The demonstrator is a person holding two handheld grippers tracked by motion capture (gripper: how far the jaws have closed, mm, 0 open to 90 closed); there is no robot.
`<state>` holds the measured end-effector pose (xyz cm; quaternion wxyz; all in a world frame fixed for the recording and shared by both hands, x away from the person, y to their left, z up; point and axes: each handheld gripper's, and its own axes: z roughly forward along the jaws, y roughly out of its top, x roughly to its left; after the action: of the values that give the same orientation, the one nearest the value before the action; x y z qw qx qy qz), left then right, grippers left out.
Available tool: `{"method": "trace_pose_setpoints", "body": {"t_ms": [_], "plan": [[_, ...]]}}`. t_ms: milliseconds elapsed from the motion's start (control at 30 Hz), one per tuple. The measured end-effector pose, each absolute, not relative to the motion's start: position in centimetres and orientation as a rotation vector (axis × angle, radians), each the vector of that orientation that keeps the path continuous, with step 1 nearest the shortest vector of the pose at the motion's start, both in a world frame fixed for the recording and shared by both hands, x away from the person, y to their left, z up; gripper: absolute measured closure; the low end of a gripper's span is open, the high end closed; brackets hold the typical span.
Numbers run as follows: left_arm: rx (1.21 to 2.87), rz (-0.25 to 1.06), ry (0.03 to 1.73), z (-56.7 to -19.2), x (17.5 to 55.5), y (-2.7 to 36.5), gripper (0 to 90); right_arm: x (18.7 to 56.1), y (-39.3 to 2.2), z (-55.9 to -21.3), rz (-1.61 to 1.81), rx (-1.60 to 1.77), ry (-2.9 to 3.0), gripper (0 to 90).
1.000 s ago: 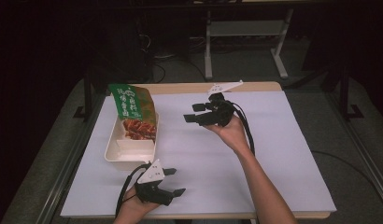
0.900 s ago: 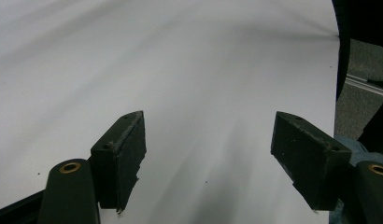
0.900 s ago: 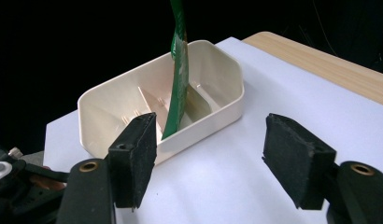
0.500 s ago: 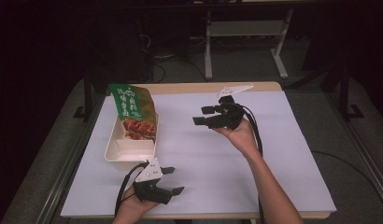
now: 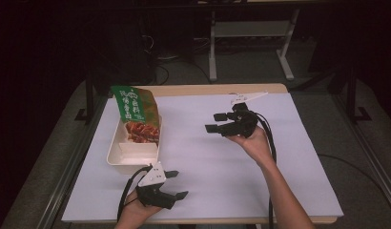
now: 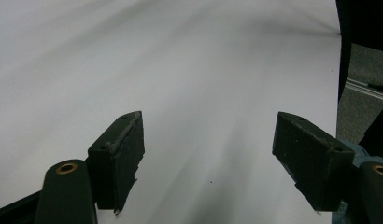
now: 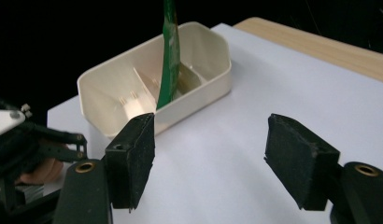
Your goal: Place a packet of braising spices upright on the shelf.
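In the high view the person's right forearm comes up from about 5 o'clock and reaches toward the middle of the table, the hand cupped under the right gripper (image 5: 217,122), which is lifted off the white sheet (image 5: 222,167) and points toward 9 o'clock, at the cream tray (image 5: 118,160); its jaws stand apart with nothing between them, and its cable trails back along the wrist. The left hand sits low at about 7 o'clock on the near edge of the table, holding the left gripper (image 5: 177,184) close over the sheet and pointing toward 3 o'clock, its jaws likewise spread wide and empty, with the grey three-cornered plate on top. The tray lies at roughly 9 o'clock on the table, just beyond the left gripper, and the green snack bag (image 5: 135,114) leans in its far end, its top tilted toward 11 o'clock. The right gripper view looks along the open right gripper (image 7: 209,158) and shows what the overhead picture hides: the tray (image 7: 213,84) has an inner divider, and the bag (image 7: 170,51) is seen edge-on as a thin green strip standing in the compartment at the far end, while the compartment toward the camera looks bare. The left gripper (image 7: 35,140) and fingers appear at 8 o'clock there. The left gripper view shows its own parted pads (image 6: 119,158) over plain white sheet (image 6: 180,70), with the table edge at 3 o'clock.
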<state>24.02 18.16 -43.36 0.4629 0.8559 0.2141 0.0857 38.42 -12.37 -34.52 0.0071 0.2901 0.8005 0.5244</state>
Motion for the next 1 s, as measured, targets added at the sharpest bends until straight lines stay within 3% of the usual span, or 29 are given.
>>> {"method": "trace_pose_setpoints", "body": {"t_ms": [1000], "plan": [[2.098,0.213,0.534,-43.3,24.0,18.2,24.4,35.8,-16.4,-36.2,1.637,0.966,2.505,31.4]]}}
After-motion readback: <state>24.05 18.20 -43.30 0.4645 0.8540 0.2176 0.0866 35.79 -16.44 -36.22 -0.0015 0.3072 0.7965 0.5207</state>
